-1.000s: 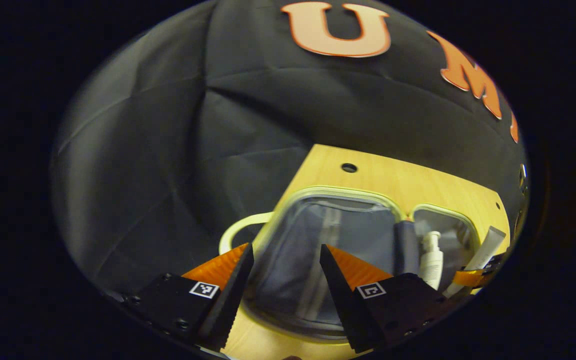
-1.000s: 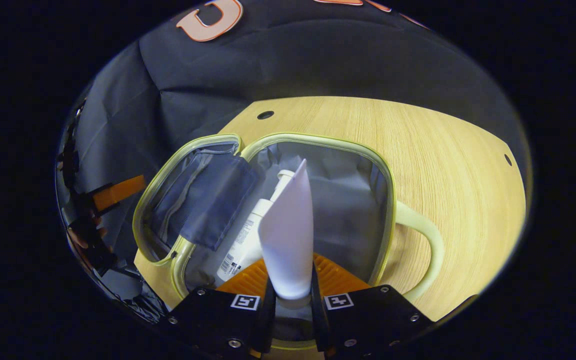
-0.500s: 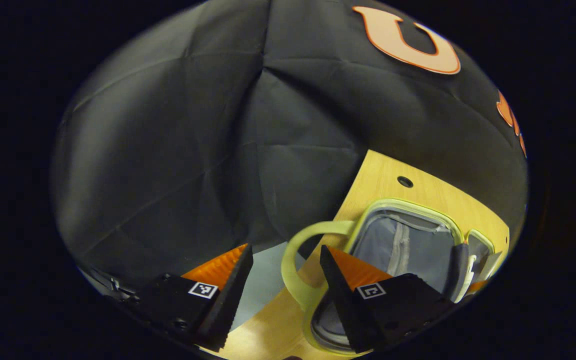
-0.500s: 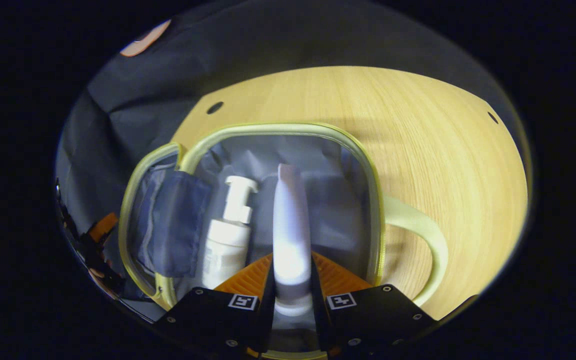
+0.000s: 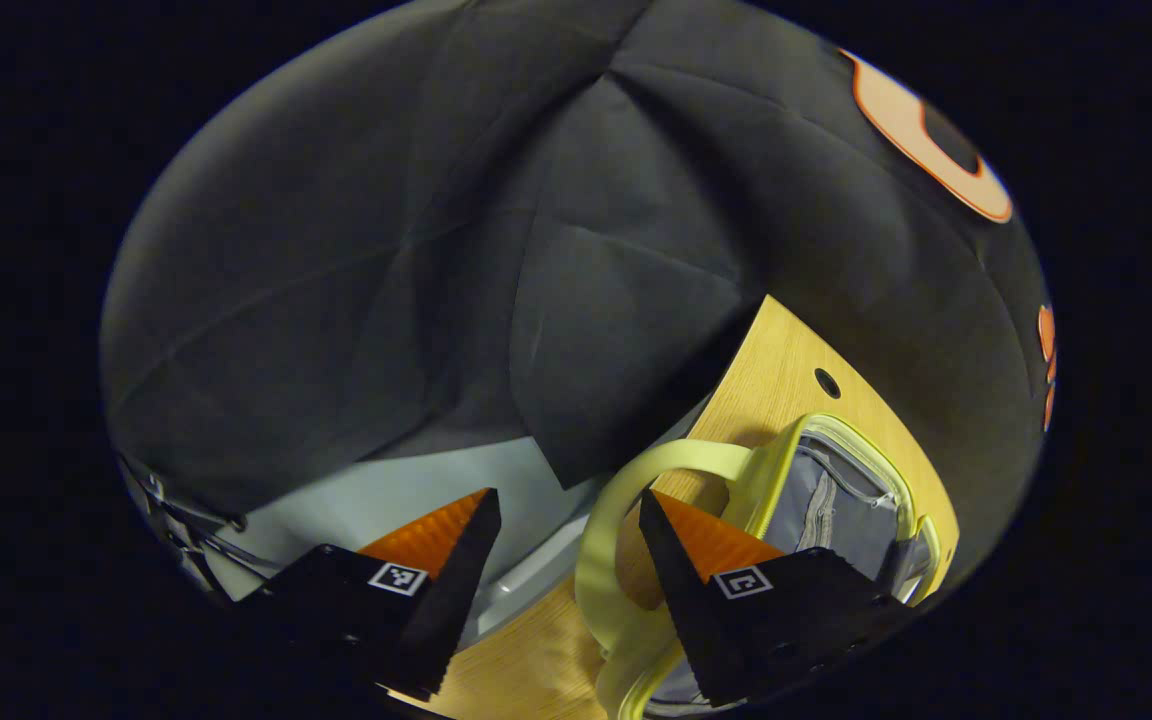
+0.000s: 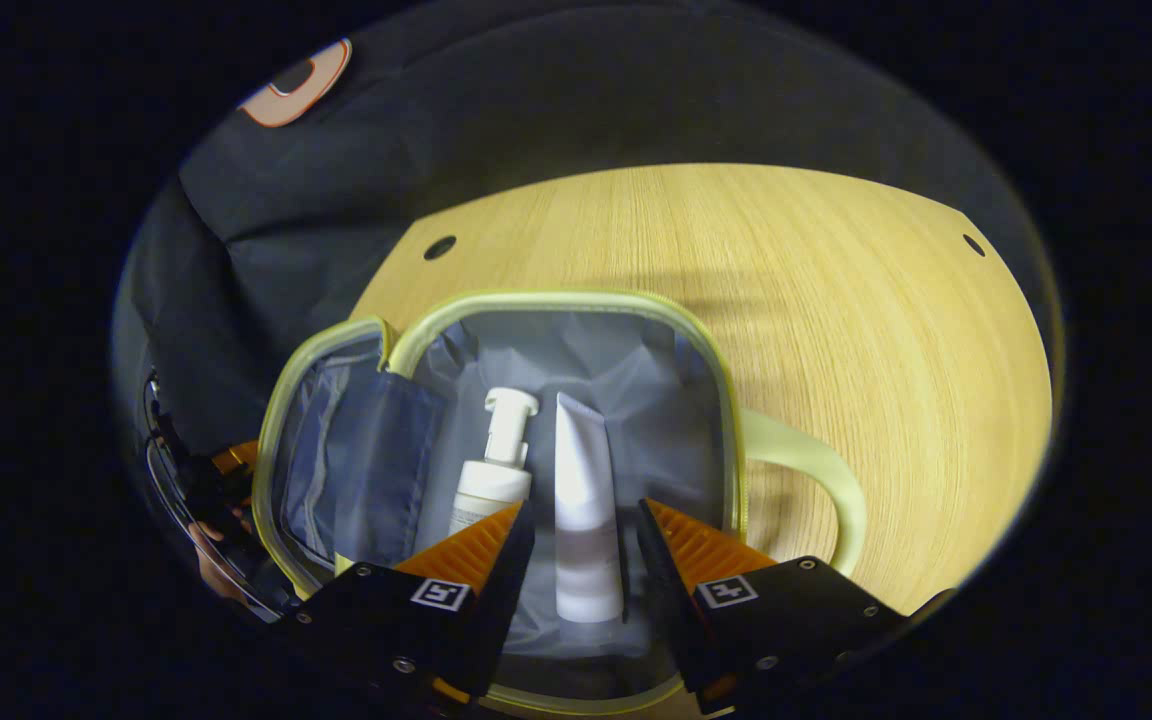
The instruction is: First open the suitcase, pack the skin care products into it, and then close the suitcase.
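The small suitcase (image 6: 576, 297) with a pale green rim lies open on the wooden table, grey lining showing. Inside its right half a white pump bottle (image 6: 492, 470) and a white tube (image 6: 583, 510) lie side by side. My right gripper (image 6: 584, 518) stands open just above the tube, a finger on each side, not touching it. In the left gripper view the suitcase (image 5: 841, 490) sits at the lower right with its green handle (image 5: 616, 530) curving between the fingers of my left gripper (image 5: 568, 505), which is open and holds nothing.
The wooden table (image 6: 796, 300) stretches beyond the suitcase, with small round holes near its far corners. The other suitcase handle (image 6: 816, 480) sticks out to the right. The table's left edge (image 5: 546, 610) drops to a pale floor (image 5: 376, 490).
My right gripper opened and let go of the white tube, which now lies in the suitcase beside the pump bottle. My left gripper swung away to the left, past the suitcase handle.
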